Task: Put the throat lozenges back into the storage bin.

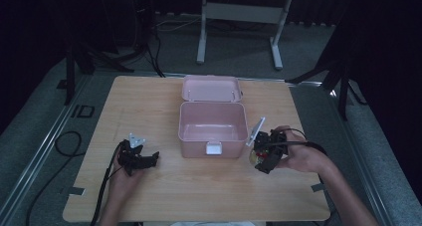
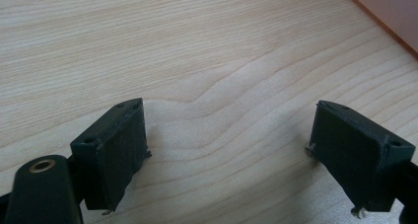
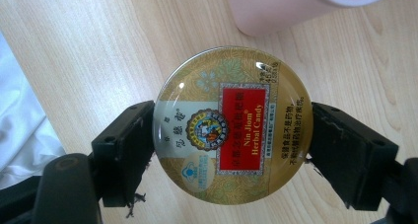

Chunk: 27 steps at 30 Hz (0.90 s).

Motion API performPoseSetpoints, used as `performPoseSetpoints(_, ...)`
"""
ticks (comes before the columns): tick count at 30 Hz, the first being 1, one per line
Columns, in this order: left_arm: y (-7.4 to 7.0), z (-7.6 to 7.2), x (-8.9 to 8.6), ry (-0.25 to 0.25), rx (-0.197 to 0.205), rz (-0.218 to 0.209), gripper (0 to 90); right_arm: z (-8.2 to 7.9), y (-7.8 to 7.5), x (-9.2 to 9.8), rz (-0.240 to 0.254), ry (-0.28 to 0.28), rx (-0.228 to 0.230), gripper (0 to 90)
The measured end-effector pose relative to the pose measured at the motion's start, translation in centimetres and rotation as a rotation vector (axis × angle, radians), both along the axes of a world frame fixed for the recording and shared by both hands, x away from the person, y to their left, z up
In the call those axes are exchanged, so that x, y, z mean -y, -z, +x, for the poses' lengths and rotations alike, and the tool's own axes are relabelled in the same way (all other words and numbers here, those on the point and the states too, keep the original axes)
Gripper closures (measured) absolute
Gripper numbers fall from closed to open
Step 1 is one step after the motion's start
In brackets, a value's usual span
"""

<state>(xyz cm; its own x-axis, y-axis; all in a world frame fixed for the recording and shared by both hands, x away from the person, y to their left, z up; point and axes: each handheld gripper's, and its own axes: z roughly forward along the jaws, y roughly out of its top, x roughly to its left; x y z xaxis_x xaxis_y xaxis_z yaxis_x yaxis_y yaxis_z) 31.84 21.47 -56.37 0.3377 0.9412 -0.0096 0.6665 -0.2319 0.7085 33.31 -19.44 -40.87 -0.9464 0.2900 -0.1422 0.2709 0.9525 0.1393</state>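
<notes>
The right gripper (image 3: 231,140) is clamped on a round herbal candy tin (image 3: 232,124), held over the wooden table (image 1: 149,196) toward its right edge, just beside the front right corner of the open pink plastic box (image 1: 213,128). The left gripper (image 2: 231,150) rests near the front left corner, jaws apart around bare wood.

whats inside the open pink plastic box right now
The pink plastic box shows a bare pink floor and walls in the high view, with nothing visible in it. The strip just behind its near wall is covered. The round gold candy tin sits outside, in the right gripper.
</notes>
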Motion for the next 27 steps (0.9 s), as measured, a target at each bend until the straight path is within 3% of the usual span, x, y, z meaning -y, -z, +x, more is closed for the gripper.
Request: performPoseSetpoints(27,0.0,0.0,0.0,-0.001,0.001,-0.001,14.7,1.1,-2.3,-0.5,0.016,0.011,0.027,20.5)
